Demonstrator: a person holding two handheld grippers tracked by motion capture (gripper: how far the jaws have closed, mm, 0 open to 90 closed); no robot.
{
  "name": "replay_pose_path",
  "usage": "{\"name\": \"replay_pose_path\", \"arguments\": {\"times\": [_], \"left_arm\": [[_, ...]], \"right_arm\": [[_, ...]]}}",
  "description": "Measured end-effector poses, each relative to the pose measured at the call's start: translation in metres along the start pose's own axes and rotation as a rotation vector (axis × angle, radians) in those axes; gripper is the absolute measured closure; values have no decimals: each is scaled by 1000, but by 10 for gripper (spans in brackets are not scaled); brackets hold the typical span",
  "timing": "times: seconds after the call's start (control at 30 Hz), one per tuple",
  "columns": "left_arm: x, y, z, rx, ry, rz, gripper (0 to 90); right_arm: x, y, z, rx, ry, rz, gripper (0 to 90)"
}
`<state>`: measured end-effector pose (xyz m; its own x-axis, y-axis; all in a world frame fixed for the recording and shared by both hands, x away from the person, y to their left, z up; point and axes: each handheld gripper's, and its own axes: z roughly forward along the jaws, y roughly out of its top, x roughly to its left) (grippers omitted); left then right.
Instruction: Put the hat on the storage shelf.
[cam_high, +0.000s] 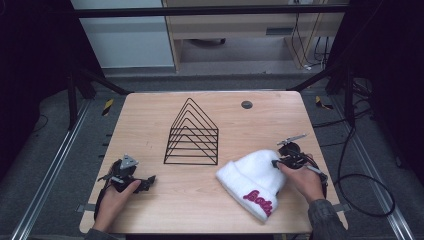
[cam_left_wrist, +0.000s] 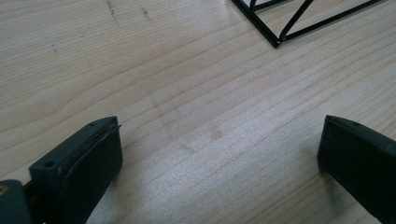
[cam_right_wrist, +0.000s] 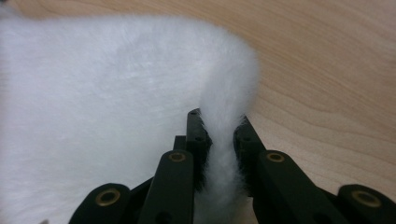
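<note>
white hat (cam_high: 252, 180): on counter (cam_high: 150, 120), 5 o'clock of wire rack (cam_high: 192, 135). right tongs (cam_right_wrist: 219, 128) pinching its fold; left tongs (cam_left_wrist: 219, 154) wide, idle. step: grasp made. next: likely lift toward rack.

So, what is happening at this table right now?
A person works at a wooden table with a gripper in each hand. The right gripper is shut on a fold at the edge of a white fluffy beanie with pink lettering, which lies on the table. The left gripper rests open over bare wood, holding nothing. A black wire rack stands empty at the middle of the table.
</note>
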<state>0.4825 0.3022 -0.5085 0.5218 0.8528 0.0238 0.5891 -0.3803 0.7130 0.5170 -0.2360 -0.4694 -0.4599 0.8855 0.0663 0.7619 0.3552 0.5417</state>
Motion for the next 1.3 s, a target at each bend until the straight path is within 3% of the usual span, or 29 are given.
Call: {"name": "replay_pose_path", "arguments": {"times": [0.27,0.3,0.53,0.57,0.63,0.67,0.73,0.97,1.1,1.3], "left_arm": [[0,0,0,0,-1,-1,0],[0,0,0,0,0,-1,0],[0,0,0,1,-2,0,0],[0,0,0,1,-2,1,0],[0,0,0,1,-8,4,0],[-1,0,0,1,-4,8,0],[-1,0,0,-1,-1,11,0],[-2,11,-18,-60,16,-24,40],[-5,26,-38,-136,-2,-9,41],[-10,40,-56,-169,-22,26,46]], "right_arm": [[15,3,-24,-92,-20,-68,826],[21,6,-33,-128,-20,-100,828],[42,13,-57,-220,-5,-170,828],[51,16,-66,-262,5,-205,828],[55,17,-70,-274,9,-211,828],[63,19,-81,-321,21,-233,829],[65,19,-84,-331,20,-232,829],[83,24,-107,-402,31,-297,830],[92,29,-126,-461,46,-333,831],[91,37,-143,-517,68,-372,831]]}}
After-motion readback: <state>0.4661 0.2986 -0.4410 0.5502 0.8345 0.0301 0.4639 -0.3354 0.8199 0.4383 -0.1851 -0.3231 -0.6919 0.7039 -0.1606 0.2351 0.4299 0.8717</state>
